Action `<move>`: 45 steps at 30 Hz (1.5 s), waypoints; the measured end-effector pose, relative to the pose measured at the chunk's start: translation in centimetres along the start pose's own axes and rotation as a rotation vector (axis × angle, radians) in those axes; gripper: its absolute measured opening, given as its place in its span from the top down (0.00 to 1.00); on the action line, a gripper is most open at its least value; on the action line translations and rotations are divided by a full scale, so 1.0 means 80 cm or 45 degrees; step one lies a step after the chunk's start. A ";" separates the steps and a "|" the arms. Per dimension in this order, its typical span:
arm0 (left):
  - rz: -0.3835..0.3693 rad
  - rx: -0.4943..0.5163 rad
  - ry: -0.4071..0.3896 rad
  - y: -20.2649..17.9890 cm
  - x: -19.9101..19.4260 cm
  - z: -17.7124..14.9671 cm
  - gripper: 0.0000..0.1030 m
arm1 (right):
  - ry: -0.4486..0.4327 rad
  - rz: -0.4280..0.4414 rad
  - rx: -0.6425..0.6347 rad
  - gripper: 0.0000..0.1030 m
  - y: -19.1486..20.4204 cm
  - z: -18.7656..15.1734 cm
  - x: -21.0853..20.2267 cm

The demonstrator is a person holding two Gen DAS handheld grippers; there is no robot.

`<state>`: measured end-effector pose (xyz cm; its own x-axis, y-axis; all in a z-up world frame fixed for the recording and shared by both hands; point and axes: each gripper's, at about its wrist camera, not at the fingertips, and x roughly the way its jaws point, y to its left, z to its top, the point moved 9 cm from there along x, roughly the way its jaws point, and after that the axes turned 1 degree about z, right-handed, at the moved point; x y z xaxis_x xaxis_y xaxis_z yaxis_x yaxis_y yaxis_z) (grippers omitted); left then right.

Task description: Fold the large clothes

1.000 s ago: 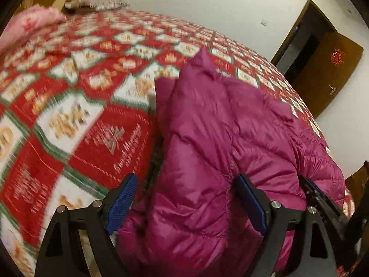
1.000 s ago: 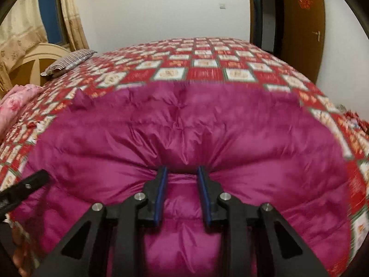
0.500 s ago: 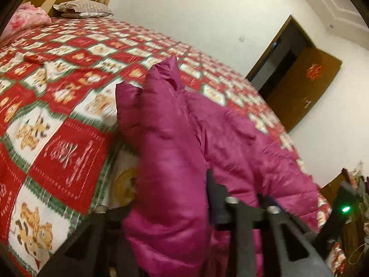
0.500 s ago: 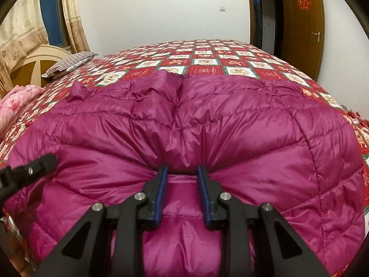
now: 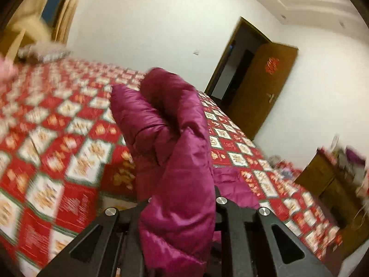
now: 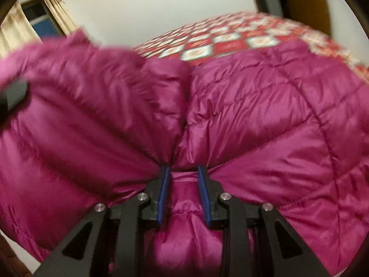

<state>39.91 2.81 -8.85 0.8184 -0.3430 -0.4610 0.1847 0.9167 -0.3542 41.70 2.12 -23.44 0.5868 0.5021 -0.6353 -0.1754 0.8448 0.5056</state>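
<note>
A: Jaws? Where's the jacket?
B: Right gripper pinches a fold; left gripper clamps a bunch — raised over the bed. Bare quilt lies left.

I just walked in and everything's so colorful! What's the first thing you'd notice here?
The big shiny magenta puffy jacket, bunched up and pinched by the right gripper and the left gripper. Under it spreads the red, white and green checkered bedspread, with a brown wooden door open beyond.
</note>
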 end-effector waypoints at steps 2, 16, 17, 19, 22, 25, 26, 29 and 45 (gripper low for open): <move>0.041 0.094 -0.004 -0.007 -0.010 0.001 0.85 | 0.068 0.172 0.029 0.73 0.037 -0.015 0.011; 0.066 0.478 0.117 -0.075 0.044 -0.066 0.84 | -0.097 0.189 0.199 0.74 -0.061 0.008 -0.100; 0.068 0.493 0.125 -0.078 0.047 -0.071 0.84 | -0.127 0.148 0.207 0.74 -0.077 0.009 -0.114; 0.072 0.532 0.159 -0.085 0.059 -0.087 0.84 | -0.184 0.070 0.224 0.74 -0.108 0.008 -0.141; 0.071 0.572 0.209 -0.094 0.074 -0.110 0.84 | -0.234 -0.011 0.248 0.74 -0.138 0.002 -0.168; 0.073 0.633 0.244 -0.106 0.086 -0.133 0.84 | -0.264 -0.051 0.256 0.74 -0.153 0.002 -0.182; 0.065 0.657 0.251 -0.110 0.089 -0.142 0.84 | -0.267 -0.052 0.259 0.74 -0.157 0.005 -0.187; 0.048 0.715 0.256 -0.120 0.094 -0.160 0.81 | -0.269 -0.057 0.264 0.70 -0.164 0.010 -0.193; -0.137 0.824 0.317 -0.136 0.074 -0.191 0.49 | -0.025 -0.086 -0.045 0.60 -0.124 0.057 -0.114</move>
<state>34.43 -12.29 -20.16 0.6425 -0.4044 -0.6509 0.6078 0.7862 0.1116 41.71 -11.67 -19.97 0.6137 0.4401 -0.6555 -0.1624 0.8829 0.4407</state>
